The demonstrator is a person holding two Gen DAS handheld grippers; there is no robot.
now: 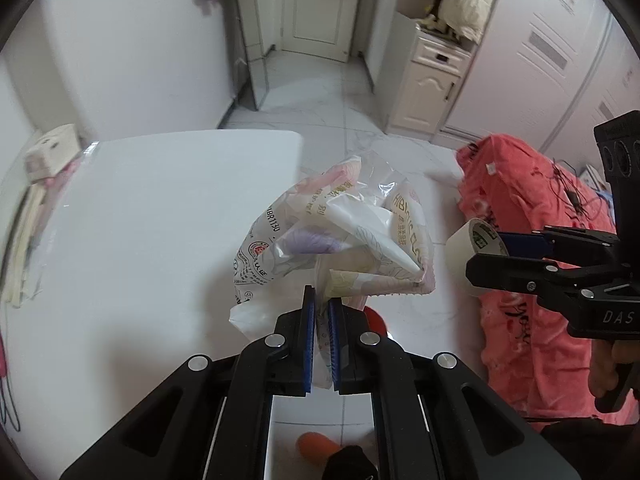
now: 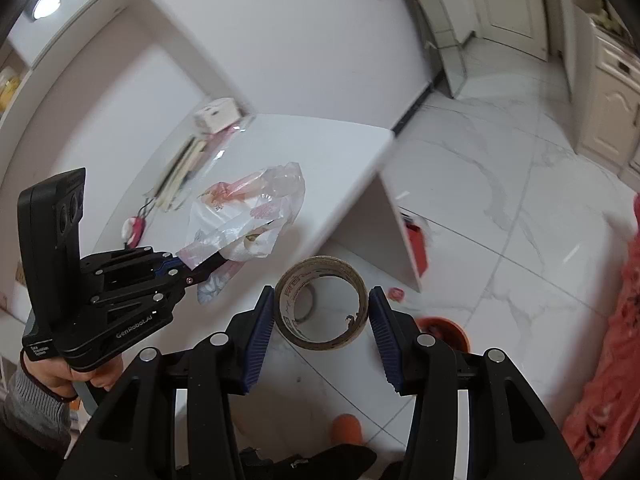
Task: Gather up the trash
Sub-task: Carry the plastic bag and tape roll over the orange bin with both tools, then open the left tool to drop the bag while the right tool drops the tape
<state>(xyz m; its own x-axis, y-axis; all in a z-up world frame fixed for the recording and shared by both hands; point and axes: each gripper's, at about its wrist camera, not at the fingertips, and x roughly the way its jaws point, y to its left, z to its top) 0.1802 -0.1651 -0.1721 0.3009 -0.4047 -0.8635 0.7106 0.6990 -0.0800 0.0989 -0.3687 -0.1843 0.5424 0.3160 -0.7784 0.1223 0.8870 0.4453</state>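
Layout. The left gripper (image 1: 322, 312) pinches the wrapper (image 1: 336, 232) and holds it above the table (image 1: 160, 208), near its outer edge. To the right, the right gripper (image 2: 322, 316) holds the tape roll (image 2: 322, 304) between its fingers, over the floor (image 2: 500, 208) beside the table. A small box (image 1: 52, 152) sits at the table's far left corner, against the wall. The cloth-covered furniture (image 1: 520, 208) stands right of the table. The door (image 1: 320, 4) lies beyond, with the cabinet (image 1: 428, 84) at its right.

Red bin (image 2: 442, 330) half hidden behind the right claw (image 2: 322, 316); table-edge papers (image 2: 180, 172) blurred.
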